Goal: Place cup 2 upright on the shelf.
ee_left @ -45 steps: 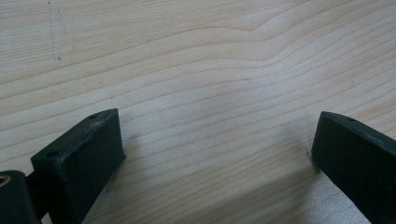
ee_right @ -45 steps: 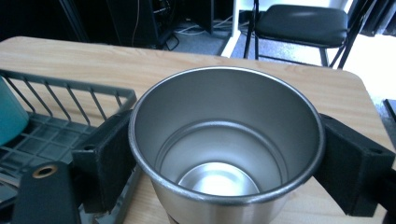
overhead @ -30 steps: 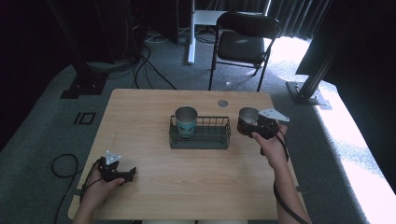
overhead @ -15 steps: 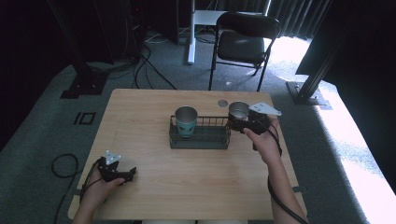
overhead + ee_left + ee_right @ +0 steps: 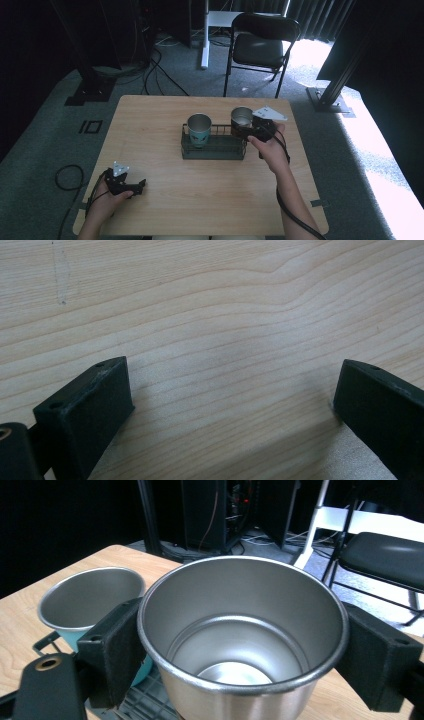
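The steel cup sits clamped between the jaws of the right gripper, upright and empty, one black pad pressed to each side of its wall. In the high view the cup hangs over the right end of the wire basket, above the free space beside the teal cup that already stands in the basket's left half. A second ago the steel cup was out past the basket's right edge; it has since been carried leftward and is now over the basket, so the transfer looks close to its end: what remains, by my reading, is to lower it straight down next to the teal cup and let go. The rims are near each other, so a drift left could knock them together. The left gripper rests on the table near the front left corner, its jaws spread wide with nothing but bare wood between them.
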